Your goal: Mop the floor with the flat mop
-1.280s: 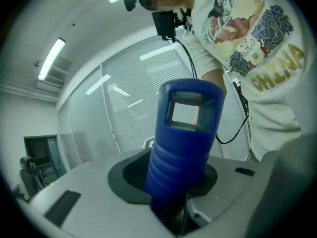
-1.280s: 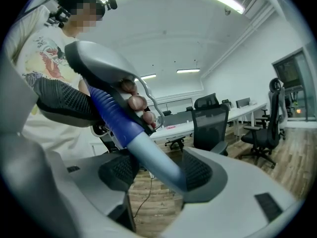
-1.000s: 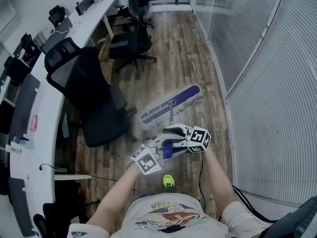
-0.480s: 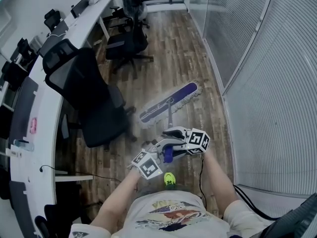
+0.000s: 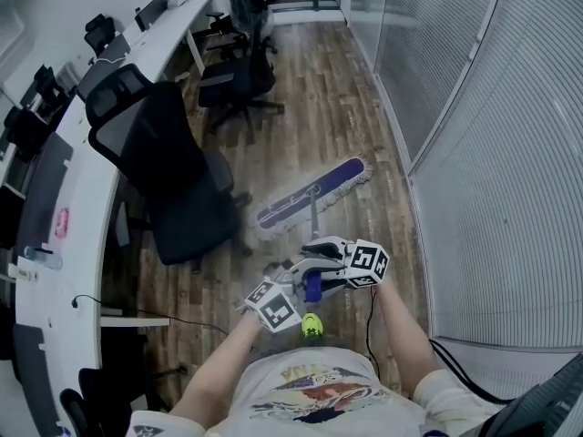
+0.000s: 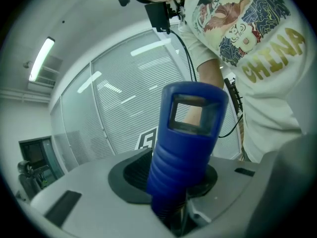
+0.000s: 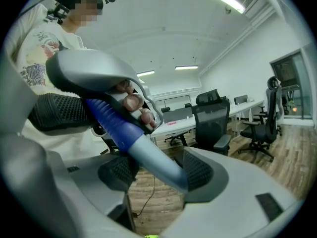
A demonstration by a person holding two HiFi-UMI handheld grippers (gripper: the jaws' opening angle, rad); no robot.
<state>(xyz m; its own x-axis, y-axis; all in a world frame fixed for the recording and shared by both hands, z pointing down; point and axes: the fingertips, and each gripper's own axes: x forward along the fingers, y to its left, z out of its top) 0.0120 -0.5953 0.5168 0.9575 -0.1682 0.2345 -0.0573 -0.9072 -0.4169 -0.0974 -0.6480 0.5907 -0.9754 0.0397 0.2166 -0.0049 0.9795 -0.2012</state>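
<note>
Forearms (image 5: 223,367) reach forward from my waist, hands close together, both grippers tipped slightly down. Left gripper (image 5: 302,285) sits nearer my body. Right gripper (image 5: 321,248) is just ahead of it, on the side toward the mop (image 5: 313,209).

Head (image 5: 332,180) lies flat on the wood floor (image 5: 337,98), between the chair (image 5: 173,189) and the blind-covered wall (image 5: 492,198). Its long axis runs diagonally, lower left to upper right in the head view. Shaft (image 5: 313,221) rises from the head's middle back toward me, with the grip end uppermost.

Left jaws are clenched on the blue ribbed grip (image 6: 185,148). It stands up between them, and its windowed top end reaches well past them.

Right jaws are clamped on the grey shaft just below the grip. The shaft crosses the gap slantwise, touching both pads (image 7: 199,171).
</note>
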